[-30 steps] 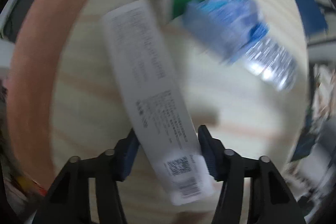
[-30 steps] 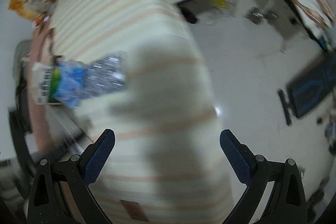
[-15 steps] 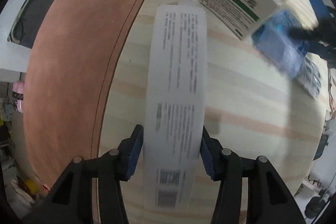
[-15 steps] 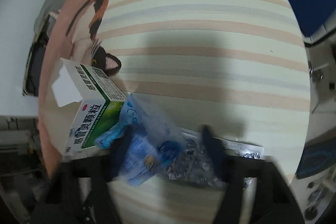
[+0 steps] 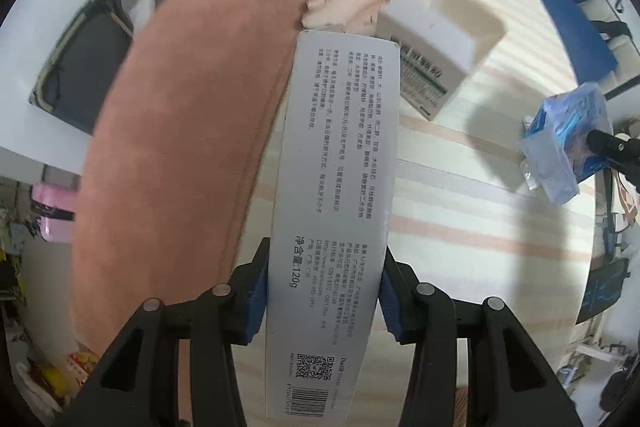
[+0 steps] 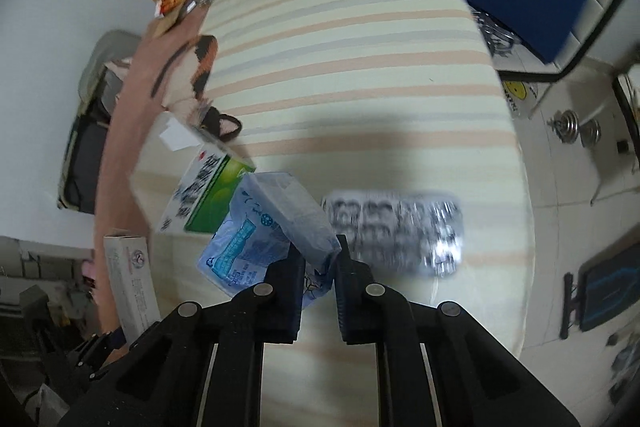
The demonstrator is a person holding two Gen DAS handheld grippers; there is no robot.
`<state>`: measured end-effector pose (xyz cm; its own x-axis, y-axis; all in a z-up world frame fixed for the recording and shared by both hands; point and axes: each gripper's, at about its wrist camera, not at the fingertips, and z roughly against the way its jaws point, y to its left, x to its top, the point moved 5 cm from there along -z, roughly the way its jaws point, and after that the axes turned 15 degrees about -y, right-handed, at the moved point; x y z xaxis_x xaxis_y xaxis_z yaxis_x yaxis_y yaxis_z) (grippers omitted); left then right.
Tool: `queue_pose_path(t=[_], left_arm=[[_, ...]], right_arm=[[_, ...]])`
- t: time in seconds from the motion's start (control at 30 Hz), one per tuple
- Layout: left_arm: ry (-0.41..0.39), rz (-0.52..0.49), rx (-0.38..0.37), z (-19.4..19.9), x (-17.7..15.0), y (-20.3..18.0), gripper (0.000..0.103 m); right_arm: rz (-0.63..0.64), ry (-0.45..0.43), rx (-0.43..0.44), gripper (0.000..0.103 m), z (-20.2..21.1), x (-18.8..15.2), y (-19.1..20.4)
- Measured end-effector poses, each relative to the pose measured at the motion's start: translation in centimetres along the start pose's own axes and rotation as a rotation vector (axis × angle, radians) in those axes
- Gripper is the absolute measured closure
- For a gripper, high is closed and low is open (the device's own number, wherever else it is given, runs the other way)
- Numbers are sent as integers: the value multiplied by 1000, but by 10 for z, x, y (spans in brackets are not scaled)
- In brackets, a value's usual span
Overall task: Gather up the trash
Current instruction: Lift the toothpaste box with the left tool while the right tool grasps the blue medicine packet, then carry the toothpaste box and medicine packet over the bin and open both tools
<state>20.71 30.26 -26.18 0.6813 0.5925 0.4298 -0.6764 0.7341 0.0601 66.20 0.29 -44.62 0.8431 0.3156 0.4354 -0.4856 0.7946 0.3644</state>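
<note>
Two grippers are each clamped on a piece of trash above a striped bed [image 6: 360,75]. The left gripper [image 5: 322,291] points forward over the bed's left edge, its blue pads pressed against both long sides of a grey carton [image 5: 336,211] that runs lengthwise away from the camera, barcode end nearest. The right gripper [image 6: 316,267] is tilted down toward the bed, jaws nearly together on a corner of a blue plastic packet [image 6: 264,239] that hangs clear of the bedding.

Only the right view shows a silver blister pack [image 6: 394,231] lying flat near the bed's near edge, just right of the packet. The green-and-white box [image 6: 204,187], open at one end, lies near the left edge beside a pink blanket [image 5: 176,107]; the left view shows its open flaps [image 5: 436,23].
</note>
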Motion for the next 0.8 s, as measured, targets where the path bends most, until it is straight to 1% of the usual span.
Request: queue_pose_path(t=[0.07,0.17,0.2,0.23,0.27,0.3,0.33,0.37,0.4,0.5,0.53,0.6,0.63,0.67,0.73,0.8], left_arm=[[-37,-11,-2,24,-5,5,59],[-89,-26,-15,66,-24,15,59],[-101,-30,-22,69,-27,10,59],[-112,-33,-33,72,-23,2,59],[-127,-39,-50,87,-32,6,59],[-121,-37,-24,93,-38,10,59],[-139,-45,-42,109,-49,15,59],[-148,-51,-55,108,-48,24,59],[-160,-60,-76,119,-58,32,59],[-186,-86,-132,135,-79,46,59],[-187,-90,-150,132,-83,51,59],[-178,-106,-189,135,-104,63,59],[-166,-110,-208,140,-120,71,59],[-150,-111,-229,142,-133,79,59],[-107,-121,-249,146,-167,95,59],[-24,-119,-264,141,-207,116,59]], right_arm=[[-21,-18,11,89,19,-10,1],[-53,-45,19,89,50,-35,7],[-60,-54,18,89,60,-44,9],[-65,-62,15,89,72,-57,11],[-71,-68,13,89,80,-68,14],[-78,-75,10,89,90,-80,16],[-84,-83,5,89,102,-95,19],[-85,-89,0,89,108,-105,23],[-87,-100,-9,89,120,-122,27],[-104,-131,-35,90,151,-171,38],[-113,-141,-49,89,164,-192,43],[-131,-153,-76,90,181,-227,49],[-148,-154,-94,90,193,-255,53],[-158,-151,-104,90,199,-272,55],[-186,-124,-125,90,210,-320,57],[-211,-73,-152,90,214,-372,57]])
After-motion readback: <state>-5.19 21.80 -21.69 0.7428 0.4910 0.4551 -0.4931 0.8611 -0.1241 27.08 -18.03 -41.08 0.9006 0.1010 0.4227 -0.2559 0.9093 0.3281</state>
